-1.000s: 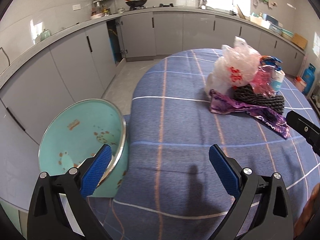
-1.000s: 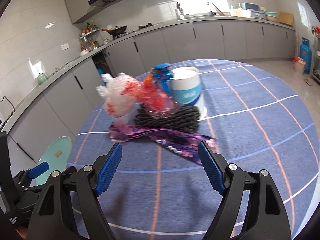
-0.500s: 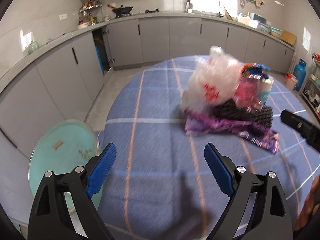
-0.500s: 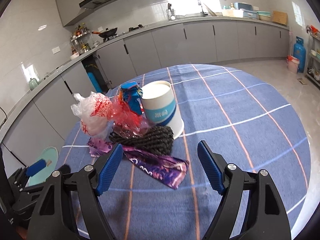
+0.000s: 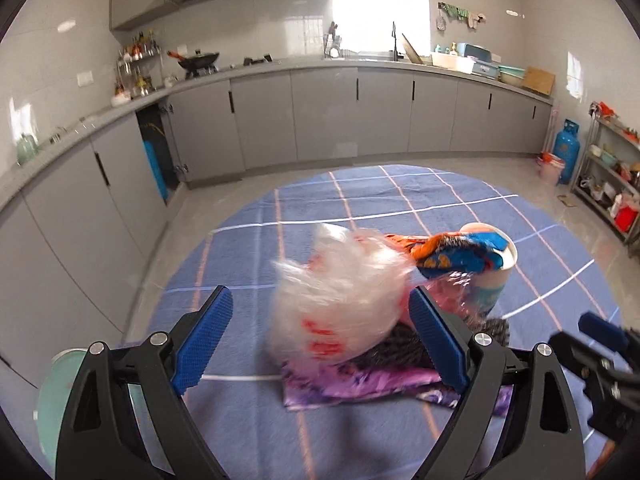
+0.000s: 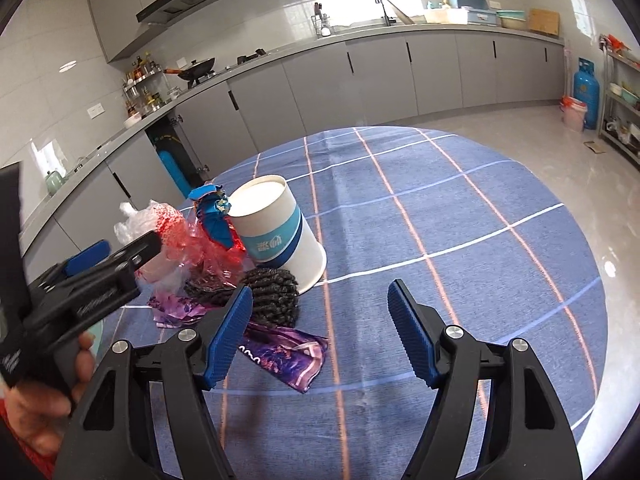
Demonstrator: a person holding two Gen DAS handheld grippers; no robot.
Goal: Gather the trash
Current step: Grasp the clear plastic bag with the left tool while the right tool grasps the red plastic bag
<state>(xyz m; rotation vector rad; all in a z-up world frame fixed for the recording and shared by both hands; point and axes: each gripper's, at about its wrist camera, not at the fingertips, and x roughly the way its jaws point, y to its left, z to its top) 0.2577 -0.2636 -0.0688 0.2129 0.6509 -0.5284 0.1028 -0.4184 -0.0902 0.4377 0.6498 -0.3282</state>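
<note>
A pile of trash lies on the round table with a blue checked cloth [image 5: 360,192]. In the left wrist view a crumpled white plastic bag [image 5: 340,304] sits between the pads of my left gripper [image 5: 320,340], which is open and does not press on it. Under the bag lie a purple wrapper [image 5: 360,384] and black foam netting [image 6: 272,292]. An upturned paper cup [image 6: 280,228] carries a blue and orange wrapper [image 6: 214,216], with red plastic film [image 6: 180,232] beside it. My right gripper [image 6: 320,340] is open over bare cloth, just right of the purple wrapper [image 6: 288,356].
A teal bin [image 5: 60,392] stands off the table's left edge. Grey kitchen cabinets [image 5: 320,116] run along the far walls. A blue gas cylinder [image 6: 586,92] and a metal rack [image 5: 612,184] stand at the right. The table's right half [image 6: 480,220] holds nothing.
My left gripper swung right, away from the teal bin and up to the pile, so the white bag now sits between its jaws. The right gripper shifted right of the pile. Both jaws narrowed slightly.
</note>
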